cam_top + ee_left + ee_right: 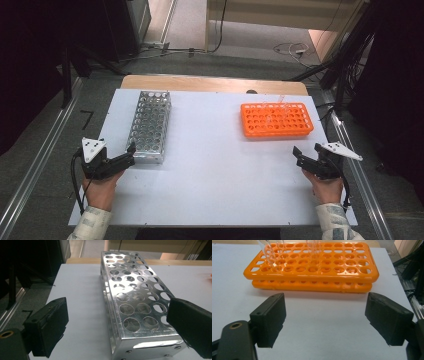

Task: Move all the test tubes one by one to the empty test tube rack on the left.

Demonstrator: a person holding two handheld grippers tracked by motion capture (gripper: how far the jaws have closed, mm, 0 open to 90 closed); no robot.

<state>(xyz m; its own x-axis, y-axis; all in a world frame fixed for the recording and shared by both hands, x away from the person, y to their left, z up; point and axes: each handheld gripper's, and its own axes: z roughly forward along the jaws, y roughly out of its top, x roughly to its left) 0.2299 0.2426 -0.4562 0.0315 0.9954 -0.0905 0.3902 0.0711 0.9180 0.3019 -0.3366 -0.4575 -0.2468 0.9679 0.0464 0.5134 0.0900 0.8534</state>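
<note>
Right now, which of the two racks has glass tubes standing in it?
The orange rack, on the table's right side. Clear tubes stand in its far holes, while the metal rack on the left looks empty.

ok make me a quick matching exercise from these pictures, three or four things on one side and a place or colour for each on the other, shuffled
Things:
1. metal rack
2. orange rack
3. clear tubes
4. left gripper

Descriptions:
A. standing in the orange rack
B. right half of the table, plastic
C. open, just short of the metal rack's near end
D. left half of the table, silver, holes empty

Pairs: 1-D, 2-B, 3-A, 4-C
</note>
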